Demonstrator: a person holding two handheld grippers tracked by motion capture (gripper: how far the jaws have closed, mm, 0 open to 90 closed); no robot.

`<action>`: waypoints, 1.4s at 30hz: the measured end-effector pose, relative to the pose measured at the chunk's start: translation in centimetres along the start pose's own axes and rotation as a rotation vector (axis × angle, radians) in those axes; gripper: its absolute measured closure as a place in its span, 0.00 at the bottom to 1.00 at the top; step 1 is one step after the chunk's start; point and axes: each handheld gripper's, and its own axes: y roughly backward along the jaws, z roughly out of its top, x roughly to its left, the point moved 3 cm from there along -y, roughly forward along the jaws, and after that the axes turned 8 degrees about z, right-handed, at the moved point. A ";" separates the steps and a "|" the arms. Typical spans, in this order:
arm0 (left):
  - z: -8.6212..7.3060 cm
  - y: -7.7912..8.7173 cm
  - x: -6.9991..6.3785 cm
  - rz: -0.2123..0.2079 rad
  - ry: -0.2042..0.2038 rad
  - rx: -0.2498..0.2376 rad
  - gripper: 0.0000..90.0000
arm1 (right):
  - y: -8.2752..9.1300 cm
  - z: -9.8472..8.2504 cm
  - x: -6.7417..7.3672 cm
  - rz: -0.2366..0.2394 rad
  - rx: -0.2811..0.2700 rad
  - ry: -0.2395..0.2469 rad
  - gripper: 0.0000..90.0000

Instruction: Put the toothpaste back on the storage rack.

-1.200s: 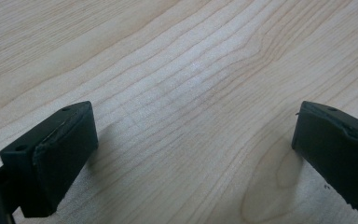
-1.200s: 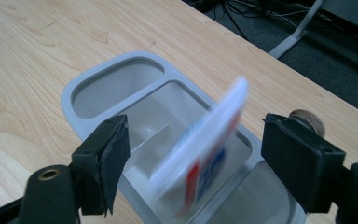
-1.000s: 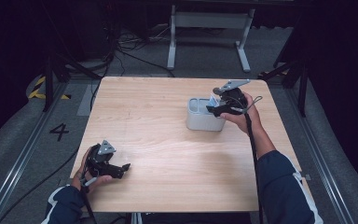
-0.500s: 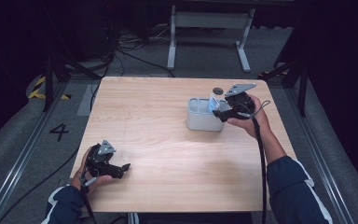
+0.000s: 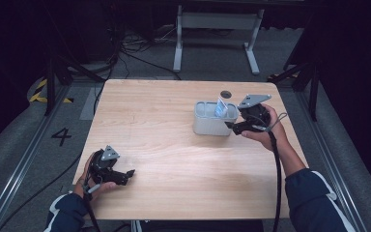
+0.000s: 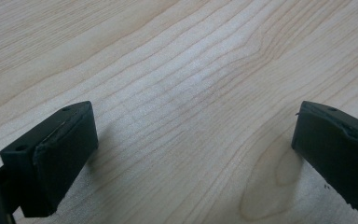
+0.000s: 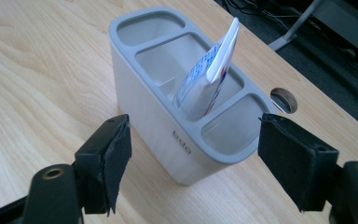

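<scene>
Apparently toothpaste tube (image 7: 209, 70) inside holder (image 7: 168, 135).

The left gripper (image 5: 118, 174) lies low in the person's left hand (image 5: 94, 174), jaws wide apart. The right gripper (image 5: 232, 126), in the outstretched right hand (image 5: 265, 130), has jaws spread with nothing pressed between them.

surface (image 5: 174, 145): pale wood, rectangular, visible grain, one round cable hole (image 5: 226, 94) at about 1 o'clock near the far edge | on it: grey holder (image 5: 212, 123) with three compartments, standing upright at about 2 o'clock from the centre | toothpaste tube (image 5: 221, 107) leaning in its middle compartment
</scene>
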 end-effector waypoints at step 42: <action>-0.1 0.1 0.1 0.010 -0.013 0.001 0.01 | 4.1 -10.9 2.9 -0.037 -0.018 0.043 0.27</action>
